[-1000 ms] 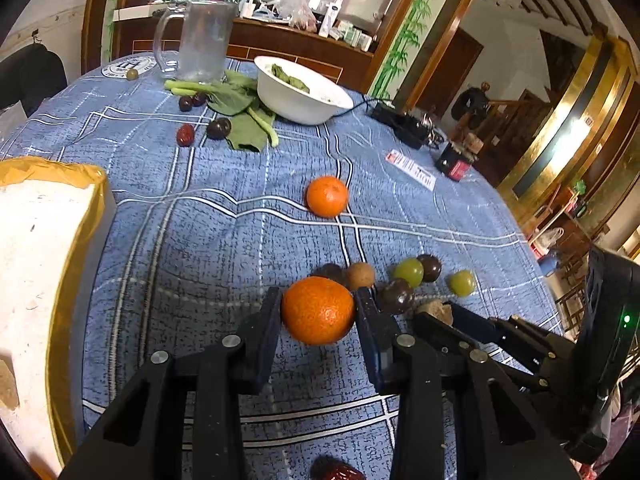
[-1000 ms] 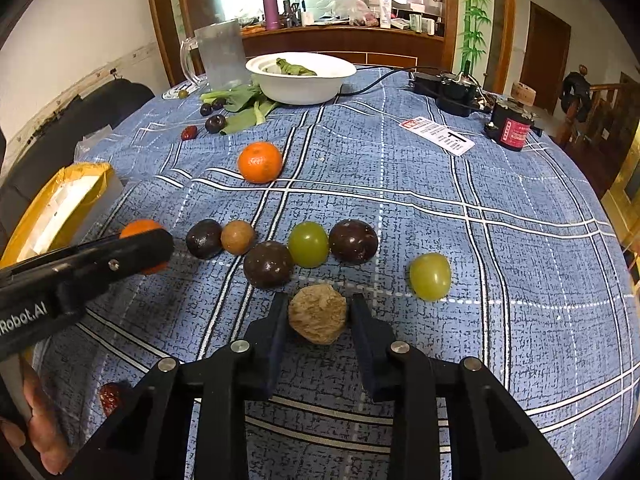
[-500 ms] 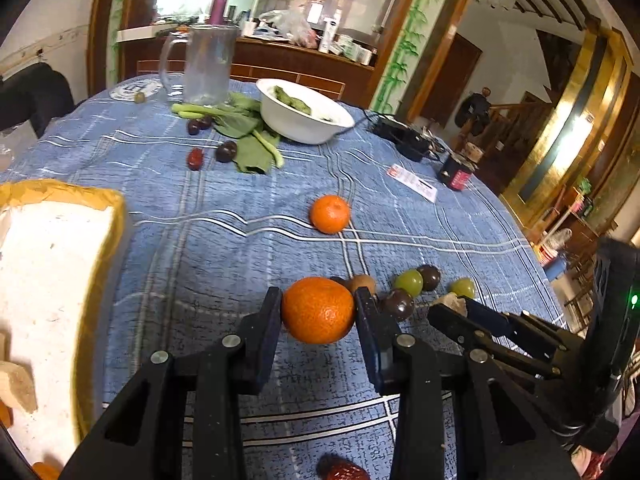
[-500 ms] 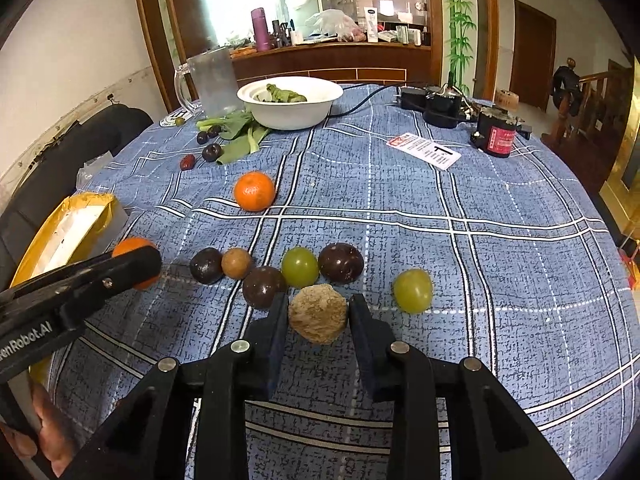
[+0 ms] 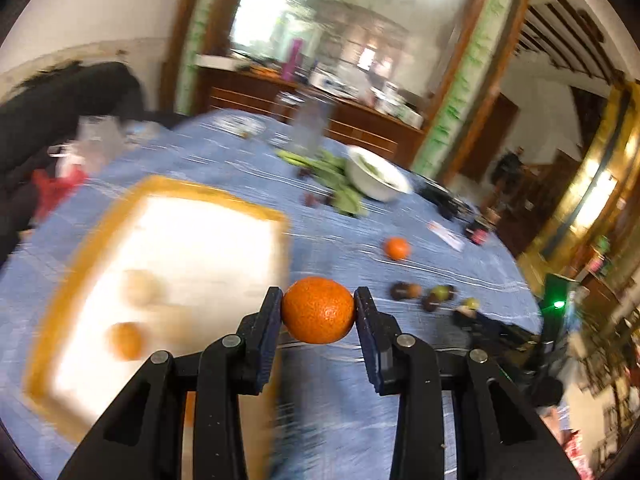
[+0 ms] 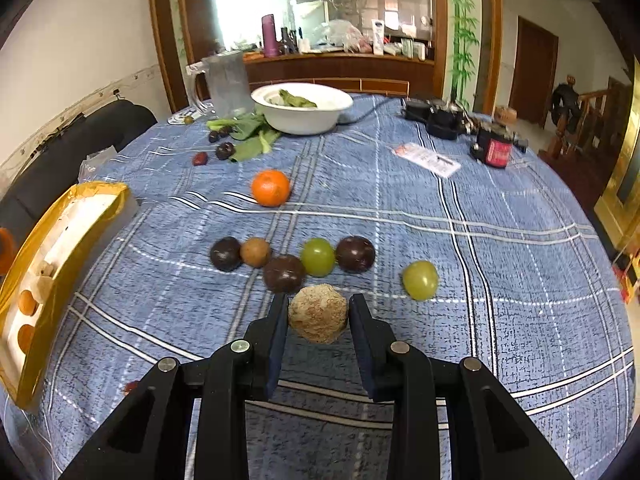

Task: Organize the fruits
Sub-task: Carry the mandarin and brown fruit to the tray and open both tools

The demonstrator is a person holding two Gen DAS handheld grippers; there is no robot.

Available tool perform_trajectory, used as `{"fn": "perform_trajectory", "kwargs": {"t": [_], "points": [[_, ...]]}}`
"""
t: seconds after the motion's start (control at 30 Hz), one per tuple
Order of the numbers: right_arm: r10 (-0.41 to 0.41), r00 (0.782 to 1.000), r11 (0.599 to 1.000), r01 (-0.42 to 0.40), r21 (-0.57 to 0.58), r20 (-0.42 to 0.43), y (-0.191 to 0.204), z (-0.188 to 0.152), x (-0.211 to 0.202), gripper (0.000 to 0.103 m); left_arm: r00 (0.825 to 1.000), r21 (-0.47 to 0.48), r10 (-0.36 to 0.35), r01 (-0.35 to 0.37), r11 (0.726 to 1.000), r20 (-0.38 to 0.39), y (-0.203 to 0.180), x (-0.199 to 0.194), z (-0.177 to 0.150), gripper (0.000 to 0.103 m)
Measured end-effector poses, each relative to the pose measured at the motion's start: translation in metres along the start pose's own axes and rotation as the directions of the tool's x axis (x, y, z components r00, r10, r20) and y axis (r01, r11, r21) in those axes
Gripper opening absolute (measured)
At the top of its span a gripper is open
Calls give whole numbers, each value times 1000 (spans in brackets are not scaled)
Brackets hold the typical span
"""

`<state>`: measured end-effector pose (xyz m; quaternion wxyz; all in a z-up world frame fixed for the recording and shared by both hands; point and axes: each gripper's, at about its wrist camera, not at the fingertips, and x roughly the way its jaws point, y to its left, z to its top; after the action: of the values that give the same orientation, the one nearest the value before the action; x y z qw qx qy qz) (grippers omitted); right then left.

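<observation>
Orange [image 5: 318,310] sits clamped between my left gripper [image 5: 319,312] jaws, both pads pressed on its sides, jaws partly closed around it. It hangs above the blue cloth, just right of the yellow-rimmed tray [image 5: 208,196]. The tray already holds a small orange fruit [image 5: 125,340] and a pale one [image 5: 140,286], I think; the left view is badly smeared, so that's a guess.

My right gripper [image 6: 318,318] has a rough tan ball [image 6: 318,314] pinched the same way, jaws part closed, at the near edge of the fruit row. Just beyond it: dark fruit [image 6: 285,274], green grape [image 6: 318,257], another dark fruit [image 6: 355,254], brown one [image 6: 256,253], dark one [image 6: 226,254]. A second grape [image 6: 420,280] sits off right, and a loose orange [image 6: 271,188] lies farther back.

Risks:
- Orange is round and held only at two points. A fast swing could let it slip and roll off the table [image 6: 520,260].
- Coming in low, I could clip the tray's rim.
- Dropping it on the fruit inside could knock them around.
- Tan ball looks crumbly. Squeezing harder may break it.
- Swinging right could nudge the near dark fruit and scatter the row.
</observation>
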<state>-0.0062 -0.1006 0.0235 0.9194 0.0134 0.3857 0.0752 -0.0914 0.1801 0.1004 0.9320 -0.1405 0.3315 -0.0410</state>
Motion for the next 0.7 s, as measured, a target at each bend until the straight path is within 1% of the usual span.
{"fn": "perform_trajectory", "kwargs": {"t": [0.07,0.13,0.2,0.23,0.3,0.33,0.37,0.4,0.47,0.57,0.63,0.7], "points": [[45,999,999,-45,10,-2,12,4,-9,32,998,-22,66,-65,998,21,27,-19,0,35],[95,995,995,-95,6,0,31,10,-19,33,991,-45,126,-124,991,41,50,-29,0,35],[140,990,990,-140,-31,-1,62,17,-28,33,985,-69,169,-166,984,38,72,-33,-2,35],[155,988,987,-155,-46,-4,72,18,-29,33,984,-83,178,-175,981,28,80,-32,-4,35],[204,979,974,-205,-95,-19,109,22,-33,33,984,-111,181,-179,977,3,97,-28,-10,35],[223,974,969,-224,-107,-28,121,23,-33,33,983,-123,182,-182,976,-10,103,-24,-13,35],[253,966,958,-257,-122,-48,142,24,-30,33,983,-132,182,-183,974,-25,109,-20,-16,35],[266,962,953,-272,-135,-60,156,25,-28,33,983,-137,182,-185,973,-34,114,-19,-19,35],[276,957,942,-287,-174,-84,186,24,-21,33,981,-151,187,-194,969,-56,123,-12,-25,35],[280,953,929,-300,-218,-117,221,23,-9,34,979,-169,192,-201,965,-72,135,-8,-31,36],[270,953,923,-296,-244,-138,240,22,2,34,978,-174,195,-206,963,-79,136,-5,-33,36],[256,954,923,-290,-255,-155,249,22,12,34,978,-168,191,-203,965,-86,136,-2,-35,36]]}}
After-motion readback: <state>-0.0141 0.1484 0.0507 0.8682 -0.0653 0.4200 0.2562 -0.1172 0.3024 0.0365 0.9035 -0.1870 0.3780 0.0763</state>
